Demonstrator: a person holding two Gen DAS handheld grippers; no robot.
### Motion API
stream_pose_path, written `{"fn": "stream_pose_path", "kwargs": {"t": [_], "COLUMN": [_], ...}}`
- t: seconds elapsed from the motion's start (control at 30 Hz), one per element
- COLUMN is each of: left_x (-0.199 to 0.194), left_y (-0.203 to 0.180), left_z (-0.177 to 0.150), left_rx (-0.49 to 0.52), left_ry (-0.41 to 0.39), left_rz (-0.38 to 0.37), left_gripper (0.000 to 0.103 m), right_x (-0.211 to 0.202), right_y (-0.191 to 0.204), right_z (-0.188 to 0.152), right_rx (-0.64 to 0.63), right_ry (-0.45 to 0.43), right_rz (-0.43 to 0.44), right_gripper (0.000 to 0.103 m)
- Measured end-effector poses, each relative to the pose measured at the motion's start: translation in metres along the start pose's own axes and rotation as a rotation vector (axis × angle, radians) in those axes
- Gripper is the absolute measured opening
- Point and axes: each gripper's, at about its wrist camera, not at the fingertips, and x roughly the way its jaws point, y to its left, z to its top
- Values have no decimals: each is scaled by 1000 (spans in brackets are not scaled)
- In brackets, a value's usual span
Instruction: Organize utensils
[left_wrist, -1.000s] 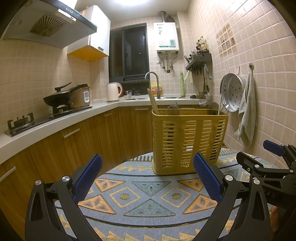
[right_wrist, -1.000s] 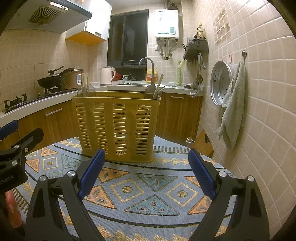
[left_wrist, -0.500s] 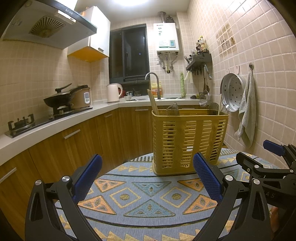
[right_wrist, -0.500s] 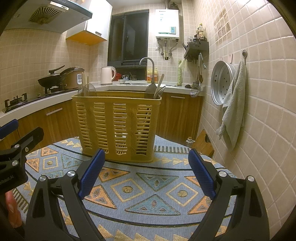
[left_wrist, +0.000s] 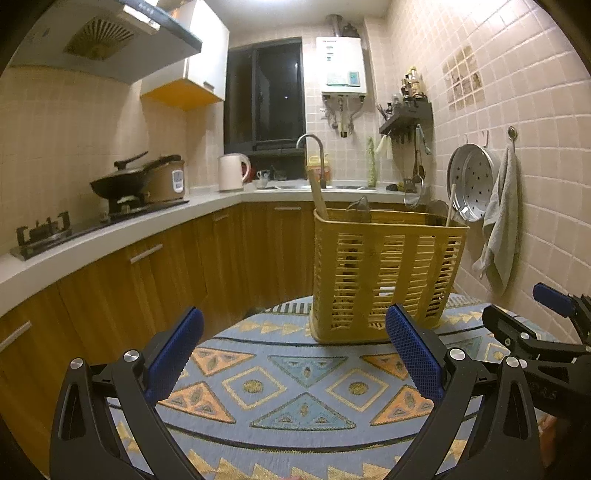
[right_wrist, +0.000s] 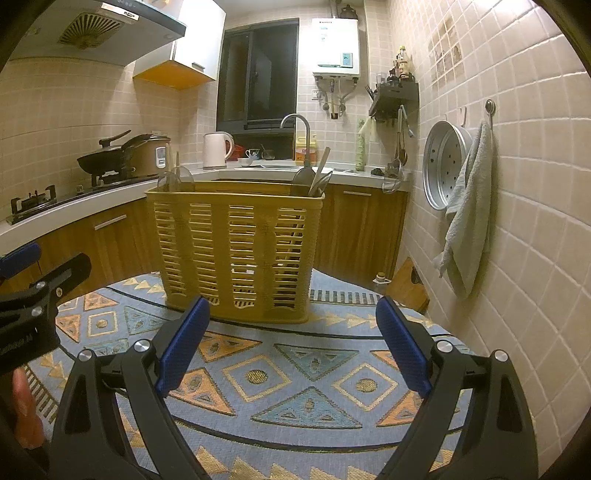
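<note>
A yellow slatted utensil basket (left_wrist: 384, 273) stands upright on a round table with a blue patterned cloth (left_wrist: 295, 391); it also shows in the right wrist view (right_wrist: 236, 251). Wooden and metal utensils (left_wrist: 319, 199) stick out of its top, as do a spoon and chopsticks (right_wrist: 314, 177). My left gripper (left_wrist: 295, 354) is open and empty, in front of the basket. My right gripper (right_wrist: 291, 347) is open and empty, also short of the basket. The right gripper shows at the right edge of the left view (left_wrist: 546, 332).
A kitchen counter (left_wrist: 110, 236) with a stove, wok and rice cooker runs along the left. A sink and kettle (left_wrist: 231, 171) are at the back. A steamer tray (right_wrist: 443, 166) and towel (right_wrist: 469, 214) hang on the tiled right wall.
</note>
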Motion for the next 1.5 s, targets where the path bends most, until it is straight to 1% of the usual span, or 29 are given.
{"fn": "stream_pose_path", "kwargs": {"t": [0.23, 0.5, 0.73, 1.27, 1.33, 1.43, 1.5], "left_x": [4, 2, 1, -3, -5, -6, -5], "left_y": [3, 0, 1, -1, -1, -2, 1], "left_z": [-1, -1, -1, 0, -2, 0, 1], "left_rx": [-13, -6, -8, 12, 15, 20, -1], "left_ry": [18, 7, 4, -19, -38, -39, -31], "left_rz": [-6, 3, -1, 7, 2, -2, -18], "left_gripper": [95, 95, 95, 95, 95, 96, 95], "right_x": [-1, -1, -2, -2, -1, -3, -3], "right_y": [0, 0, 0, 1, 1, 0, -3], "right_z": [0, 1, 1, 1, 0, 0, 2], "right_rx": [-2, -4, -5, -8, -8, -5, 3], "right_ry": [1, 1, -1, 0, -1, -8, -13], "right_rz": [1, 3, 1, 1, 1, -6, -6], "right_gripper": [87, 87, 90, 90, 90, 90, 90]}}
